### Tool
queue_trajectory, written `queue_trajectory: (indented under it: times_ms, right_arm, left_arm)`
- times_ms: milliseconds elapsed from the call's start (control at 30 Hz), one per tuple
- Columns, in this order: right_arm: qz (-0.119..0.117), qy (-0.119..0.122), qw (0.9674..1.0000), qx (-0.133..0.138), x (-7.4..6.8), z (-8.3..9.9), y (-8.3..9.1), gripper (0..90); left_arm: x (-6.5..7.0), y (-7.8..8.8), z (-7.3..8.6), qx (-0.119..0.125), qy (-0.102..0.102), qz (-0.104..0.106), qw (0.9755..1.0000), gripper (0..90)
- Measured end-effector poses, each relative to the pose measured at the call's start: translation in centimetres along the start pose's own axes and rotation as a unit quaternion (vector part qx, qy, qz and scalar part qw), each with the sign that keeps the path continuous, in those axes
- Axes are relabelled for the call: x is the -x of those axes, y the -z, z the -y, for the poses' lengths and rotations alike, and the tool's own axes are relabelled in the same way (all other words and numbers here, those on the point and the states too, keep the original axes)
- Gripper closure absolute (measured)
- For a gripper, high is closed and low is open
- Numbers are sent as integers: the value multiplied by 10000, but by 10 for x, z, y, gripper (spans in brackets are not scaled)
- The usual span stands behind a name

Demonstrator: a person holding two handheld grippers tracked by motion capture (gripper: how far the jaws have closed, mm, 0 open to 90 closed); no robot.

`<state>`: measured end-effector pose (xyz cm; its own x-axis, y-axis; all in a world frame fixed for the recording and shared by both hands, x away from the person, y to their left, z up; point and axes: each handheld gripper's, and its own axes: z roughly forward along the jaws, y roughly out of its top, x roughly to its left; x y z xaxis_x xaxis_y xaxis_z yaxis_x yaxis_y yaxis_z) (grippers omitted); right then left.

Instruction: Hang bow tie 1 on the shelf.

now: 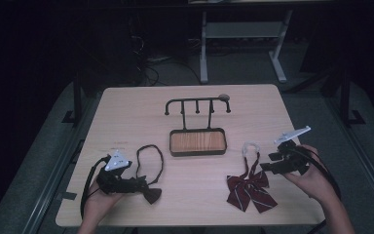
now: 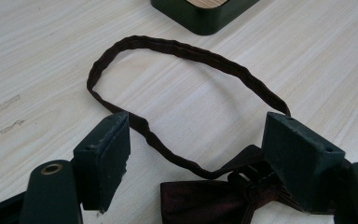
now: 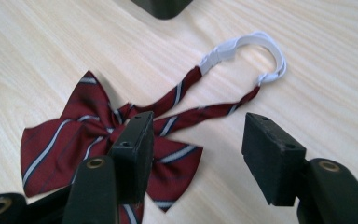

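Both tools, left (image 1: pixel 141 185) and right (image 1: pixel 271 163), spread over the pale wooden table (image 1: pixel 126 117) in a dark room.

Dim high view, dark surroundings, lit table (image 1: pixel 126 112), brighter sharp claw views w/ soft shadows, no glare

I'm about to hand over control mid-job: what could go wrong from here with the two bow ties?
1. The left gripper stands open over the dark bow tie; closing may catch only its thin neck loop, leaving the bow dangling.
2. The right gripper is open beside the striped bow tie; its white clasp band could snag the hanger rack.
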<state>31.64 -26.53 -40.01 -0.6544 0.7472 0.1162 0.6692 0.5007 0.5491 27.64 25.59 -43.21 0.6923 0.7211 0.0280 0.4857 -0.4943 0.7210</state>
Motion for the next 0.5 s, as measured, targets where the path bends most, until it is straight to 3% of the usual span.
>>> queue_trajectory:
  times_ms: [200,500]
  right_arm:
    - [43,-24,9997,-222,6,-20,-9,455]
    - [153,-243,9982,-530,18,-38,-28,472]
  left_arm:
    - [-1,-1,0,-22,-12,24,10000,241]
    - [-2,-1,1,-33,-4,22,10000,241]
